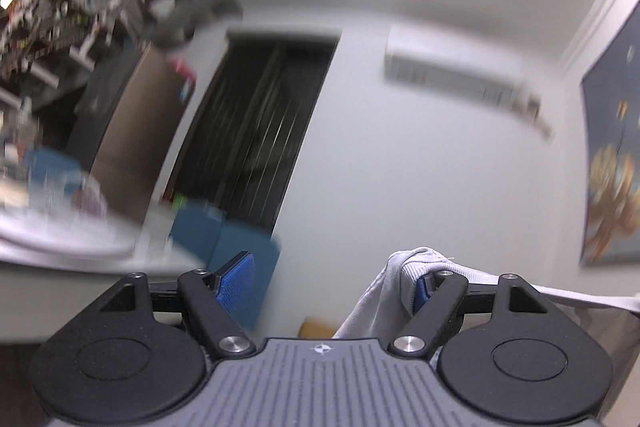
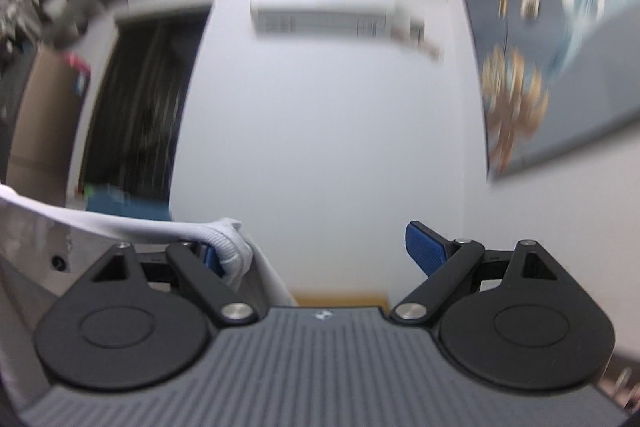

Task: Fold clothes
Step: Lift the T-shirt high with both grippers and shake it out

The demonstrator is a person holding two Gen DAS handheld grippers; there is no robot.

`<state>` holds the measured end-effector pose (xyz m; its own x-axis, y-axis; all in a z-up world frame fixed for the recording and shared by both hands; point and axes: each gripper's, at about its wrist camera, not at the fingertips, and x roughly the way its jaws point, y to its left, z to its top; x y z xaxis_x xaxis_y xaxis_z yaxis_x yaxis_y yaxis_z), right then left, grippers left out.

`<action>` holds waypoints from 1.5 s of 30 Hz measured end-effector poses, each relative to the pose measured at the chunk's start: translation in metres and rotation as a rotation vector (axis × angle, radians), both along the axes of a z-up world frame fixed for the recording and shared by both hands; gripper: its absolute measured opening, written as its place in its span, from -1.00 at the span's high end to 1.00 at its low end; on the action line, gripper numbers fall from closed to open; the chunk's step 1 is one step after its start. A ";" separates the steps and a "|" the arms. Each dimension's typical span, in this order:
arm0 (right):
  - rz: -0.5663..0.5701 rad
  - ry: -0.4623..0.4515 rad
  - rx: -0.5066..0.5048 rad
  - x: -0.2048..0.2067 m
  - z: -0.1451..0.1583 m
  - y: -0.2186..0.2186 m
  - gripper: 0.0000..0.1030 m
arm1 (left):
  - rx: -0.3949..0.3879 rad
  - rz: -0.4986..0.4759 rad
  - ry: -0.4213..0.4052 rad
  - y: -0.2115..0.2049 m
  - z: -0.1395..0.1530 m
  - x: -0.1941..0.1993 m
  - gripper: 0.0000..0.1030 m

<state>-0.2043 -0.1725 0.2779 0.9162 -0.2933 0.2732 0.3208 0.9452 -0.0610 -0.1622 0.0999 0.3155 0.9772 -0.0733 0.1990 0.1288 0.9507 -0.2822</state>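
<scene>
Left gripper: its two fingers stand wide apart. Nothing sits in the gap between them. It points a bit up, at the far wall.

Left gripper's pads: the blue pad on the left side is bare. The pad on the right side is mostly hidden under cloth.

Right gripper: its two fingers are spread wide too, with nothing pinched in the gap. It also points a bit up at the wall.

Right gripper's pads: the blue pad on the right side is bare. The one on the left side peeks out from under cloth.

Garment: a pale grey-white piece of clothing with a ribbed edge. In the left wrist view it hangs over the right finger and runs off to the right edge in a tight band. In the right wrist view the same cloth is draped over the left finger and stretches away to the left edge. So it is hooked on the two inner fingers and pulled between the two grippers, up in the air. I cannot tell what kind of clothing it is.

Room: all blurry. There is a white wall, an air conditioner high on it, a dark doorway and a big picture with gold shapes on the right wall.

Left side: a table with blurry things on it, and blue chairs next to it.
</scene>
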 end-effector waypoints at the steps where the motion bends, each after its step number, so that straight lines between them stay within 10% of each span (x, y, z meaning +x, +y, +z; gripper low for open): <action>1: -0.002 -0.023 -0.007 -0.018 0.017 0.003 -0.74 | -0.008 -0.005 -0.033 0.003 0.020 -0.016 -0.55; 9: -0.034 -0.099 -0.031 -0.126 0.104 0.011 -0.76 | 0.041 -0.049 -0.100 0.000 0.117 -0.127 -0.74; 14: -0.022 -0.004 -0.009 -0.103 0.090 -0.003 -0.76 | 0.064 -0.073 -0.025 -0.008 0.099 -0.110 -0.80; 24: -0.029 0.197 0.013 0.083 -0.017 -0.044 -0.75 | 0.086 -0.082 0.200 -0.023 -0.029 0.123 -0.85; 34: -0.098 0.354 0.010 0.380 -0.125 -0.073 -0.74 | 0.132 -0.015 0.341 -0.061 -0.148 0.417 -0.92; 45: -0.047 0.620 0.143 0.616 -0.372 -0.107 -0.74 | 0.205 0.024 0.681 -0.081 -0.424 0.658 -0.92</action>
<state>0.4117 -0.2791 -0.0945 0.8768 -0.3309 -0.3488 0.3073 0.9437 -0.1229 0.4962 0.0190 -0.1087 0.8815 -0.0207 -0.4717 -0.0345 0.9936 -0.1080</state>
